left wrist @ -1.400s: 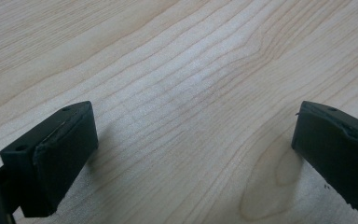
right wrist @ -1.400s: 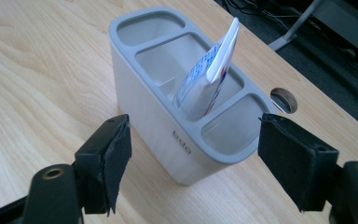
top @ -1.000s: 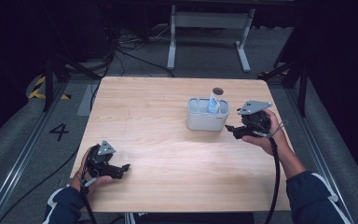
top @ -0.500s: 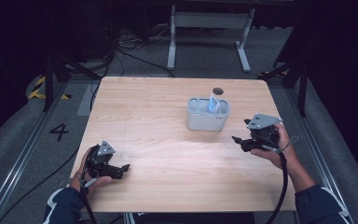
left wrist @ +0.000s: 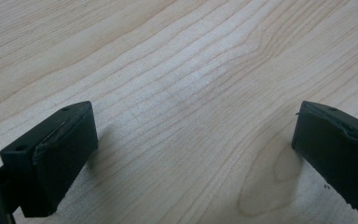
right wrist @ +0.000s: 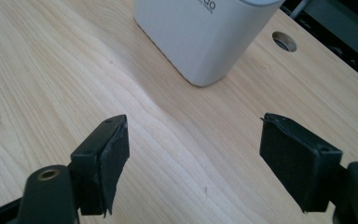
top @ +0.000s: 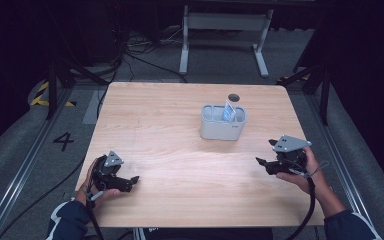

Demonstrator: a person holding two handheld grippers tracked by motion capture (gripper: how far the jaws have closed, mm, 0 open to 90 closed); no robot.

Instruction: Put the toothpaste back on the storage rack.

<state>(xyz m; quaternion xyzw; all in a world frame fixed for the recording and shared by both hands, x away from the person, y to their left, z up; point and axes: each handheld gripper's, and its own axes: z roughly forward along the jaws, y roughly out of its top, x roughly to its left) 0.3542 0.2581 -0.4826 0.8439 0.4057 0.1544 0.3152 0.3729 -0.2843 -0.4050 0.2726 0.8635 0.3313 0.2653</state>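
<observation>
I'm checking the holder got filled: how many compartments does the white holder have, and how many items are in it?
2 compartments in the white holder: the left looks empty, and a blue item stands in the right. More could be hidden below the rim.

My work surface is a light wooden table (top: 170,125) with plain grain. A grey two-slot holder (top: 222,128) stands on it, right of center toward the far edge, with a blue-white packet (top: 229,112) upright in its right slot. A round cable hole (top: 233,97) sits just behind the holder.
</observation>
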